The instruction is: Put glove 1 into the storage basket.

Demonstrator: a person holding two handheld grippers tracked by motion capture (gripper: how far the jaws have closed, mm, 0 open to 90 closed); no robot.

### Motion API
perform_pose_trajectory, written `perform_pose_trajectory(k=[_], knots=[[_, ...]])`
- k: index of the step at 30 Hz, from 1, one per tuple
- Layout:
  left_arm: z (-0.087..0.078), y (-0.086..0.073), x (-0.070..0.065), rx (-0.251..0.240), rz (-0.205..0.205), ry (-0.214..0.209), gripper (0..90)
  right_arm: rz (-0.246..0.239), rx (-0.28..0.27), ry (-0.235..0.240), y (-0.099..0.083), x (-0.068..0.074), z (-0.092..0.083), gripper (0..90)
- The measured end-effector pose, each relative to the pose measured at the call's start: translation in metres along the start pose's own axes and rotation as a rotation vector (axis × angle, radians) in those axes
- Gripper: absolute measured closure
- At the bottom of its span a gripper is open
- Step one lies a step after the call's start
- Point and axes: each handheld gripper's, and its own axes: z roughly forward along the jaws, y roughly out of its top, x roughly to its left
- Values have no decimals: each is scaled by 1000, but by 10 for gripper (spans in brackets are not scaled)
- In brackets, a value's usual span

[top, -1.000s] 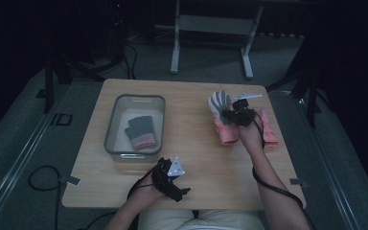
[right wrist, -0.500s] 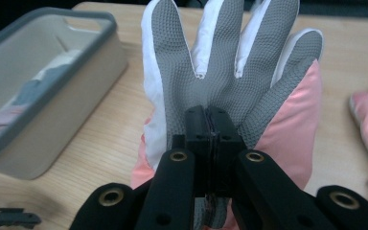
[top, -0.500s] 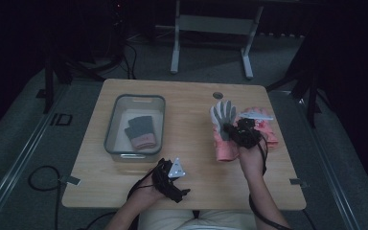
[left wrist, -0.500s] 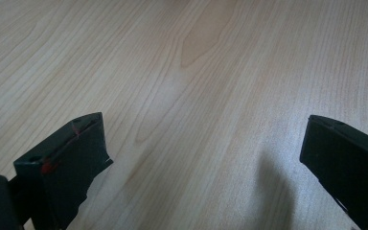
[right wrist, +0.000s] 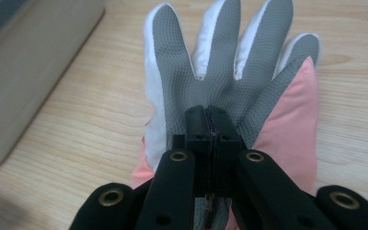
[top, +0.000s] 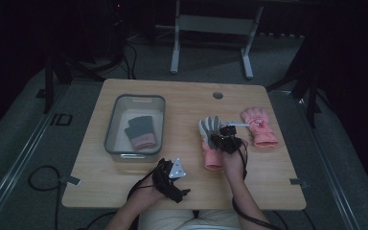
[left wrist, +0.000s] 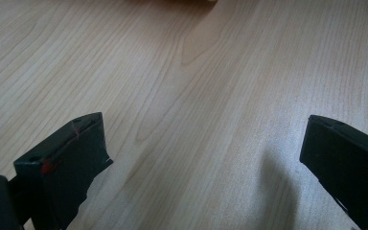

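Observation:
A pink glove with a grey palm (top: pixel 211 153) lies palm up on the wooden table (top: pixel 187 100), right of centre, fingers pointing away. My right gripper (top: pixel 222 138) sits on its palm, jaws shut, with a fold of the grey fabric pinched between them. The right gripper view shows the glove (right wrist: pixel 230 62) spread flat ahead of the closed right gripper (right wrist: pixel 210 115). A second pink glove (top: pixel 258 125) lies further right, back up. My left gripper (top: pixel 170 176) rests near the front edge, and the left gripper (left wrist: pixel 206 139) stands open over bare wood.
A clear plastic bin (top: pixel 110 129) stands left of centre and holds a dark glove with a pink cuff (top: pixel 140 132). Its wall (right wrist: pixel 28 72) is close on the left in the right gripper view. A small hole (top: pixel 217 95) marks the table's far side.
My right gripper has carried the grey-palmed glove leftward, toward the front edge and down onto the table, uncovering the second pink glove. The left gripper has stayed put.

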Motion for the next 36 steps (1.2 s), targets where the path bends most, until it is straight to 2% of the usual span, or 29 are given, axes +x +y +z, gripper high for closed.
perform_pose_trajectory(k=[5, 10, 12, 15, 21, 26, 31, 34, 36], knots=[[0, -1, 0, -2, -2, -8, 17, -20, 32, -8, -2, 3, 15, 884], [-1, -1, 1, -4, -7, -8, 17, -91, 77, 16, -6, 4, 29, 880], [-1, -1, 1, -6, -10, -7, 17, -123, 77, 19, -8, 4, 31, 878], [-1, -1, 2, -1, -11, -8, 17, -145, 83, 24, -7, 4, 33, 876], [0, -1, 1, 5, -4, 0, 17, -124, 72, 29, -6, 2, 35, 856], [0, -2, 1, 12, 4, 1, 17, -118, 41, 55, -1, 3, 18, 739], [0, -2, 1, 7, -1, -3, 17, -158, -35, 93, 14, 4, -13, 716], [1, -2, 0, 9, 1, -3, 17, -185, -70, 95, 23, -4, -30, 706], [1, -3, 0, 14, 4, -3, 18, -202, -97, 80, 27, -14, -40, 701]])
